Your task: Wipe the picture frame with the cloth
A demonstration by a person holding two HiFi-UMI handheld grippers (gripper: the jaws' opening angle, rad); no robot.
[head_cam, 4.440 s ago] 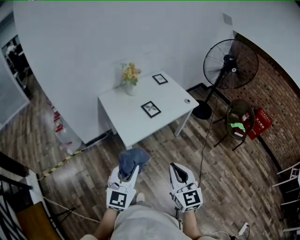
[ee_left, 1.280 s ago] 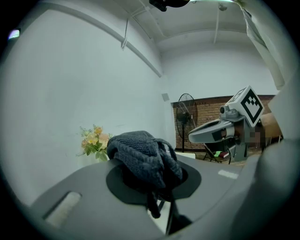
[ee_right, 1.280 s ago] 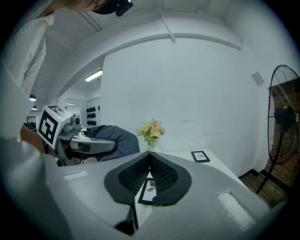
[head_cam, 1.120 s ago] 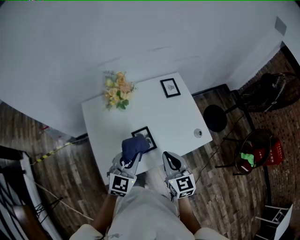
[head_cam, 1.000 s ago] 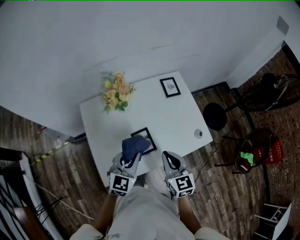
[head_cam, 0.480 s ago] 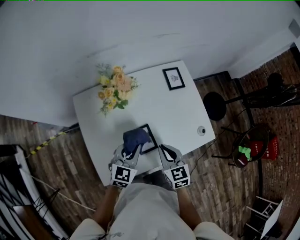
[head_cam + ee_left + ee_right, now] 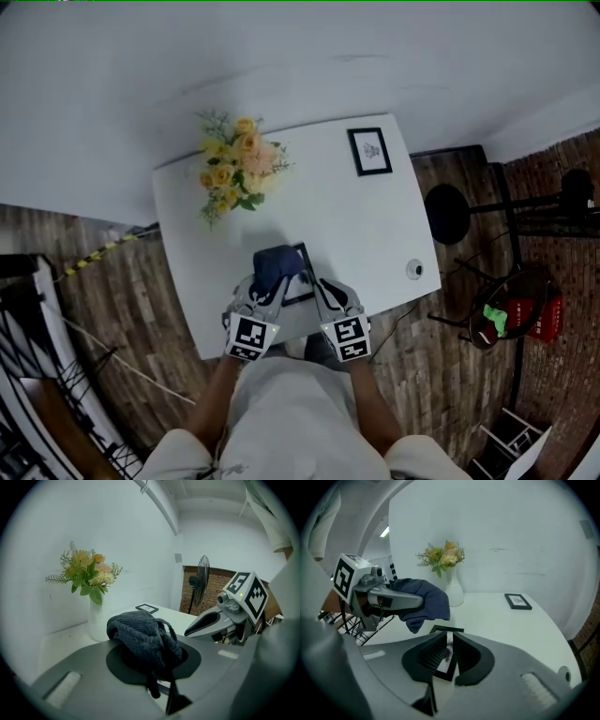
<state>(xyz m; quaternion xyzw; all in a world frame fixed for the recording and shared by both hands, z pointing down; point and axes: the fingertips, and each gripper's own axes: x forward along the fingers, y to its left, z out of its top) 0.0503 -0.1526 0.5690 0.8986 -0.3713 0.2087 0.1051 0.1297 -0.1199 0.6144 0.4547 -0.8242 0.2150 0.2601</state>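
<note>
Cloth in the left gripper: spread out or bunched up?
Bunched up. The cloth is a crumpled wad clamped in the left gripper, with folds drooping over the jaws and none of it spread flat.

Coarse knitted cloth [image 7: 140, 637], smooth matt table [image 7: 375, 220]

Left tool [image 7: 271, 284] clamped, right tool [image 7: 316, 284] ajar

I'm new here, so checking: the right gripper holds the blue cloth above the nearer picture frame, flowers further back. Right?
Not quite: the left gripper holds the blue cloth, as the left gripper view shows; the right gripper has its jaws slightly apart, with nothing gripped. The rest stands: cloth above the nearer picture frame, flowers further back.
</note>
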